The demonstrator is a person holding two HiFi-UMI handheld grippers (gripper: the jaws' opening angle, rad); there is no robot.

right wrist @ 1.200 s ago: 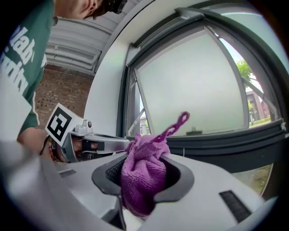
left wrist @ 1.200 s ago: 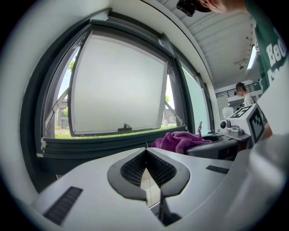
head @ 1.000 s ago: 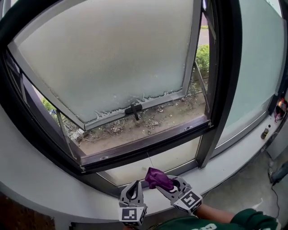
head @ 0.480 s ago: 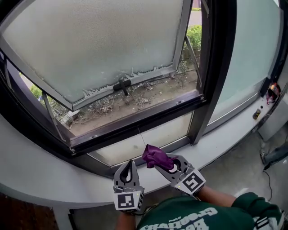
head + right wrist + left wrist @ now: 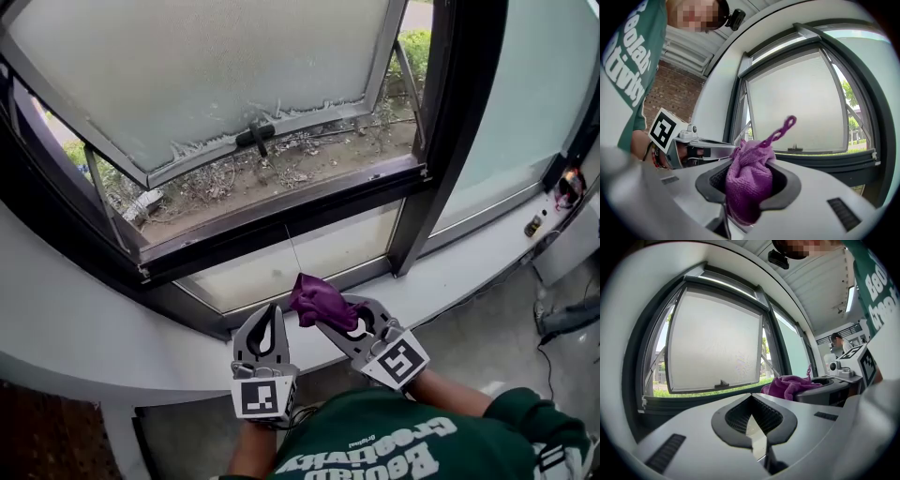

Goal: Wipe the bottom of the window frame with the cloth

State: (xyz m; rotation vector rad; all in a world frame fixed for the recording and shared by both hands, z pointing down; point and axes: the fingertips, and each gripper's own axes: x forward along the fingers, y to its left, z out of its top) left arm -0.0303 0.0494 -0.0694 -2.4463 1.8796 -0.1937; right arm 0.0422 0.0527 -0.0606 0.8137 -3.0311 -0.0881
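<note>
A crumpled purple cloth (image 5: 317, 298) is clamped in my right gripper (image 5: 328, 319), which is shut on it; its loop tag sticks up in the right gripper view above the cloth (image 5: 747, 187). My left gripper (image 5: 273, 307) sits just to its left, shut and holding nothing, jaws meeting in the left gripper view (image 5: 751, 397), where the cloth (image 5: 787, 385) shows to the right. Both hover over the white sill (image 5: 94, 328), close to my body. The dark bottom rail of the window frame (image 5: 281, 220) runs above and beyond them, untouched.
The frosted sash (image 5: 206, 66) is swung outward, its handle (image 5: 255, 136) on the lower edge. Dry leaves cover the ledge outside (image 5: 281, 173). A fixed frosted pane (image 5: 300, 258) sits below the rail. A dark mullion (image 5: 450, 122) stands at right, small items (image 5: 567, 187) beyond it.
The head view has shifted, so the window sits higher and the sill nearer. Both grippers stay side by side, drifted slightly left. The cloth stays in the right gripper.
</note>
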